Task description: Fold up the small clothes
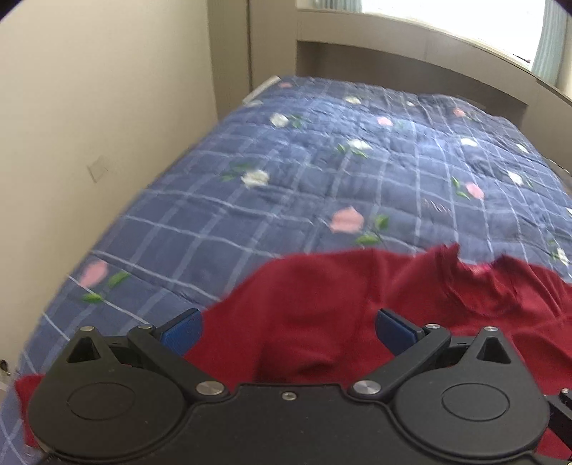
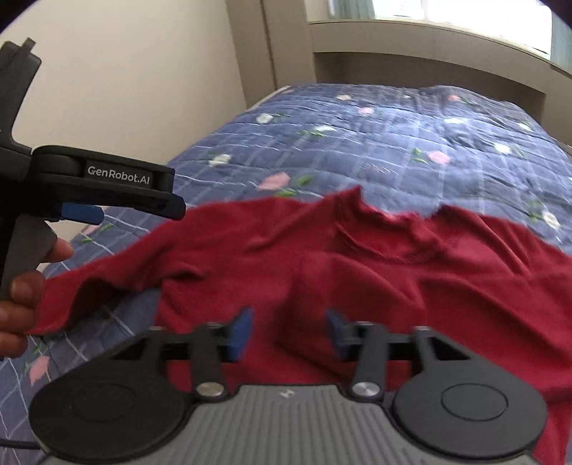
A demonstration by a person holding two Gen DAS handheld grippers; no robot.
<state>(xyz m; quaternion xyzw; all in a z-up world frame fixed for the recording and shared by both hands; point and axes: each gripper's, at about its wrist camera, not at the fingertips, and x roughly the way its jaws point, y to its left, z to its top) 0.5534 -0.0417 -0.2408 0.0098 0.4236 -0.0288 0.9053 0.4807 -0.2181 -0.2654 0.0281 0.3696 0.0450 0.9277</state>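
Red shirt (image 2: 375, 286) lies spread across the near end of a bed, on a blue checked quilt (image 1: 321, 186) printed with pink and white flowers. Its neckline points toward the far end of the bed, and 1 sleeve stretches out to the left in the right wrist view, rumpled along its edge. Behind the bed stand a beige headboard (image 1: 393, 60) and a bright window (image 1: 447, 21), with a plain wall (image 1: 107, 107) running along the left side.

Left gripper (image 1: 287, 331) hangs over the shirt's near left part with its jaws wide apart, both blue pads clear of the cloth and nothing between them. From the right wrist view the same tool shows side-on at the left edge, gripped by the person's hand (image 2: 21, 304) just beside the sleeve end.

Right gripper (image 2: 286, 334) hovers above the middle of the shirt, jaws parted about halfway, no fabric pinched between its blurred blue fingers (image 2: 239, 332).
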